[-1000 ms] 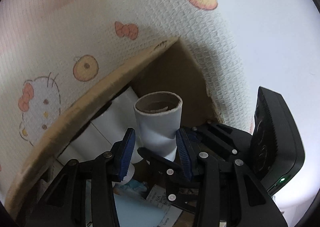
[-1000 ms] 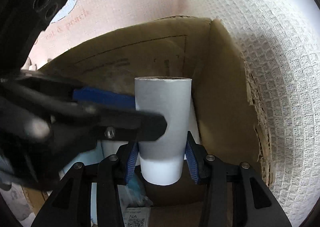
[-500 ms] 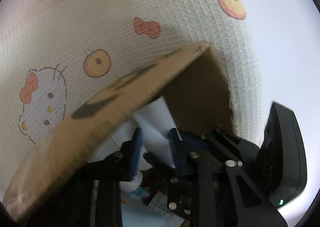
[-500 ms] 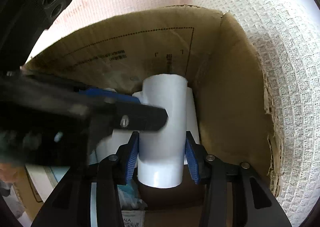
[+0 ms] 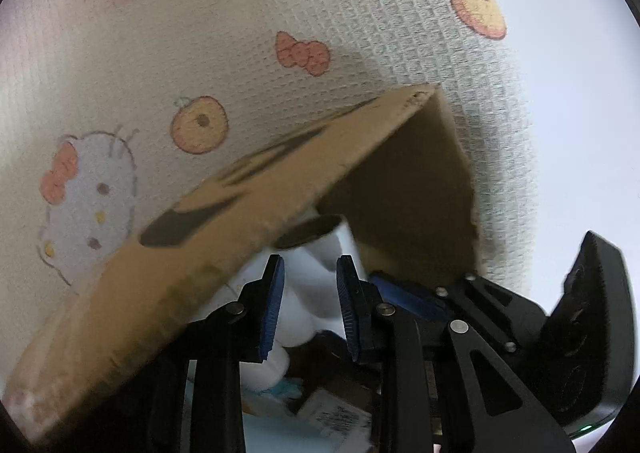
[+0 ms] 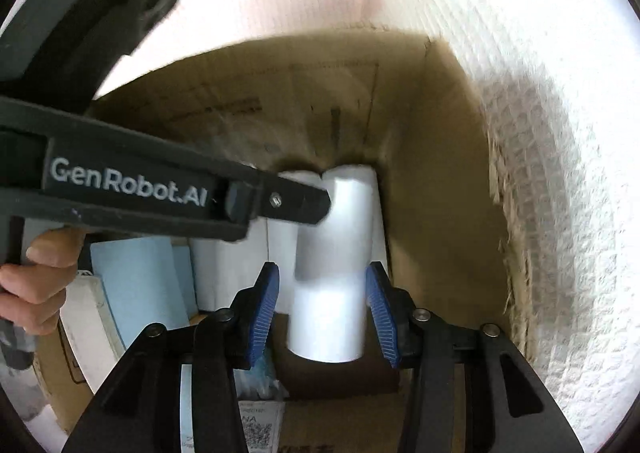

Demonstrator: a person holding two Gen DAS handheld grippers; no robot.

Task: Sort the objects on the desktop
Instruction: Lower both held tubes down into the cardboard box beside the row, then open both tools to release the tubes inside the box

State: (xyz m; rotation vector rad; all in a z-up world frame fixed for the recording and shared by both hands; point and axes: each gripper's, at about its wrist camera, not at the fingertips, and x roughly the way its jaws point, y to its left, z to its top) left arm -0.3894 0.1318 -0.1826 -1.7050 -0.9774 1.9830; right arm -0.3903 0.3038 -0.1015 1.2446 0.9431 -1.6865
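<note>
White roll (image 6: 332, 285) between both tongs (image 5: 310, 305) (image 6: 324, 313), pads touching.

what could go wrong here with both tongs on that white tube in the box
1. Both the left tongs and the right tongs pinch the same white tube; pulling unevenly could crush or twist it.
2. The left tongs have just been closing on the tube, close under the cardboard box wall, so lifting may snag the wall.
3. A second white roll stands beside the tube and could be knocked over.
</note>
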